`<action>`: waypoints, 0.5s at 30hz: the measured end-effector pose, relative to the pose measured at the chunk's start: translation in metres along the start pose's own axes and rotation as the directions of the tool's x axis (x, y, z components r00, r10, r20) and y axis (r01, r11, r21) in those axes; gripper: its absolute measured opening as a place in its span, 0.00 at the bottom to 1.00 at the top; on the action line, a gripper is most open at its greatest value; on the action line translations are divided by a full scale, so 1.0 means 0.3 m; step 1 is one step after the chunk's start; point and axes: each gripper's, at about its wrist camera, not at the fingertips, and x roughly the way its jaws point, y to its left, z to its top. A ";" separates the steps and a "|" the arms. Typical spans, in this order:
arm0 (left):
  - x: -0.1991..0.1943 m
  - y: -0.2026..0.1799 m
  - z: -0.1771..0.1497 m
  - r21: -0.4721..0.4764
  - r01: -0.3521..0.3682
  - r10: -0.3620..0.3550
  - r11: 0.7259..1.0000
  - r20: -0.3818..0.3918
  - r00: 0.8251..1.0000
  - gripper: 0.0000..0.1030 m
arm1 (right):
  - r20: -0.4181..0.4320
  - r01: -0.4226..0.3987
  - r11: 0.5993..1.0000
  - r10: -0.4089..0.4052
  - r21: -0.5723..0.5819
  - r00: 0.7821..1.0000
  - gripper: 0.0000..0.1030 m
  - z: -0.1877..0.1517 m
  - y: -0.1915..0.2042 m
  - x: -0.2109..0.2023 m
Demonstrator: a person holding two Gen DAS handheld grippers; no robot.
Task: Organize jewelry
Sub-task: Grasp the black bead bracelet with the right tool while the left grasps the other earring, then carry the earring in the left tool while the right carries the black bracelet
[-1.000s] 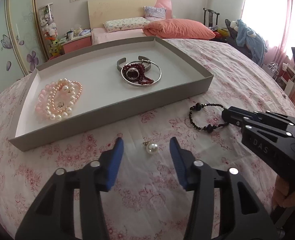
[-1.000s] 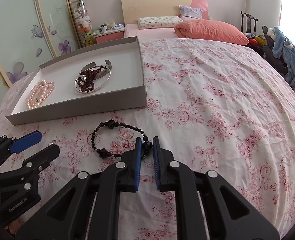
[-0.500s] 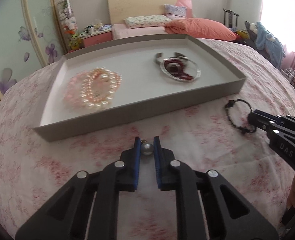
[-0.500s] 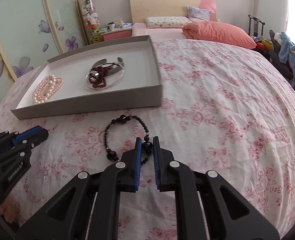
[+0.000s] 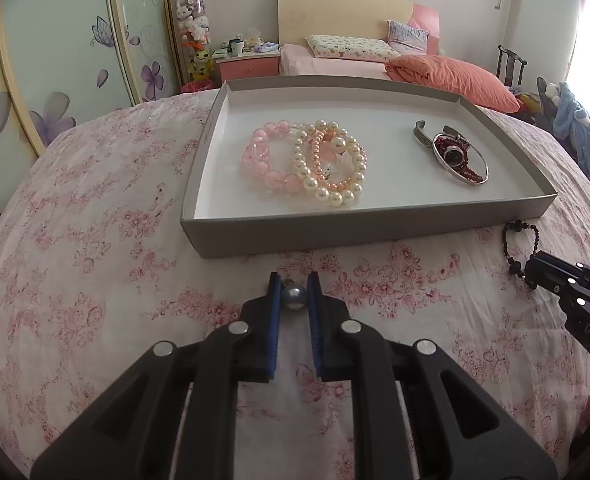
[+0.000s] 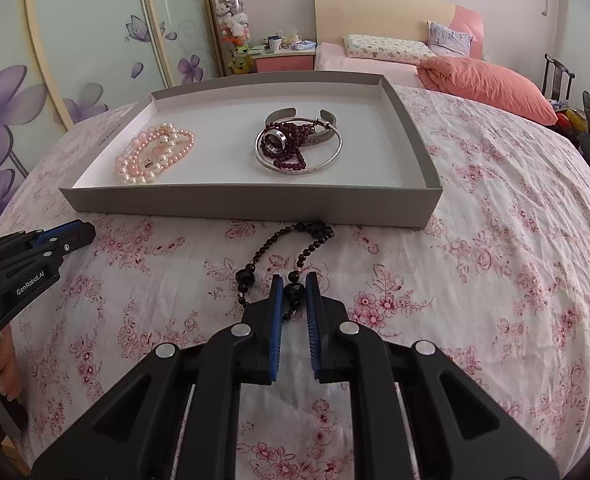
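My left gripper (image 5: 293, 293) is shut on a single pearl earring (image 5: 294, 298), held just short of the near wall of the grey tray (image 5: 335, 230). In the tray lie pink and cream pearl bracelets (image 5: 315, 164) and a silver bangle with dark red beads (image 5: 457, 156). My right gripper (image 6: 293, 291) is shut on a black bead bracelet (image 6: 291, 252), whose loop stretches across the cloth up to the tray (image 6: 255, 204). The left gripper (image 6: 61, 236) also shows at the left edge of the right wrist view, the right gripper (image 5: 535, 270) at the right edge of the left wrist view.
Everything rests on a round surface under a white cloth with pink flowers (image 6: 475, 260). Behind it stand a bed with an orange quilt (image 5: 451, 76), a pink nightstand (image 5: 249, 66) and sliding doors with purple flowers (image 5: 55, 80). A hand (image 6: 3, 364) holds the left gripper's handle.
The left gripper closed on the pearl earring and carried it up to the tray. The right gripper, still shut on the black bracelet, dragged it up to the tray wall.
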 end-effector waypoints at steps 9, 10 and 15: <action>-0.001 0.003 0.001 -0.008 0.014 -0.014 1.000 0.000 1.000 0.16 | -0.001 -0.001 1.000 0.001 0.000 1.000 0.12 -0.004 -0.004 0.000; -0.001 0.002 0.001 -0.007 0.013 -0.013 1.000 0.000 1.000 0.16 | -0.001 -0.001 1.000 0.001 0.000 1.000 0.12 -0.004 -0.004 0.000; -0.002 0.000 -0.001 -0.012 0.020 -0.020 1.000 0.001 1.000 0.15 | -0.001 -0.003 1.000 0.003 0.001 1.000 0.12 -0.004 -0.005 0.000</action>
